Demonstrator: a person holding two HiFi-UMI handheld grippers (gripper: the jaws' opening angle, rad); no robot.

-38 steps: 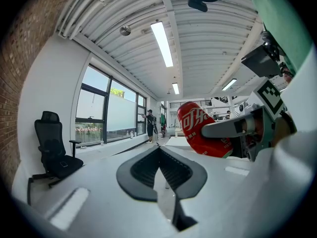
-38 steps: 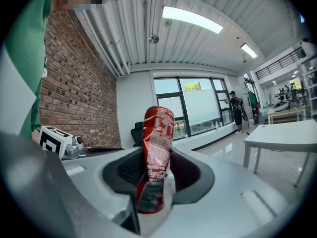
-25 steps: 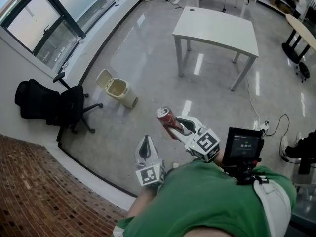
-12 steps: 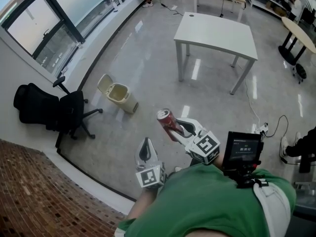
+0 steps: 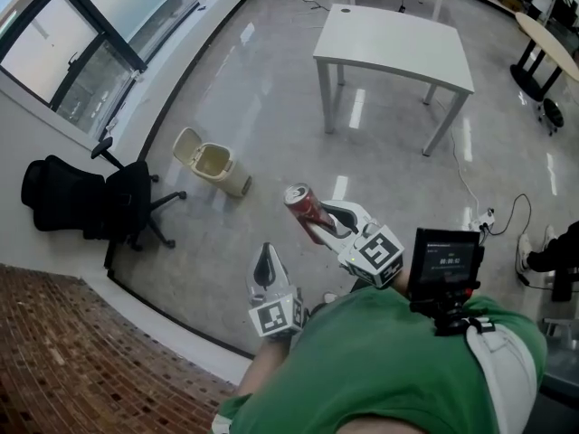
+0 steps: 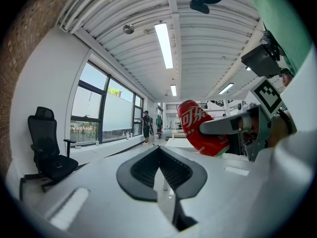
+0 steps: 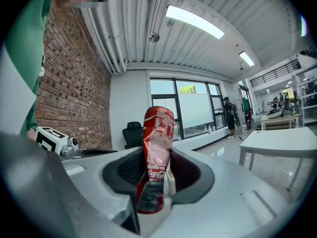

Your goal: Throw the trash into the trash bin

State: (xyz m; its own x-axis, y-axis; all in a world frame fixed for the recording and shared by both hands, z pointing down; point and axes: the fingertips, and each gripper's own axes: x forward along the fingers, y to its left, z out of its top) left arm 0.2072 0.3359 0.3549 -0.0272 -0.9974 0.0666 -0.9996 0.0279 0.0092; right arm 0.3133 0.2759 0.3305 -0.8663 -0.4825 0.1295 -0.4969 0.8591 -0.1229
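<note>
Still clamps the can (image 5: 301, 206) in the right gripper (image 5: 317, 222), as a second ago; keeps the left gripper (image 5: 266, 262) pressed together, empty, nearer. Hardly moved toward the bin (image 5: 213, 164), lid (image 5: 187, 143) up, far left on the floor (image 5: 271, 89).

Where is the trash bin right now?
In the head view, the trash bin stands lid-open on the floor, left of centre, between the black office chair and the white table.
</note>
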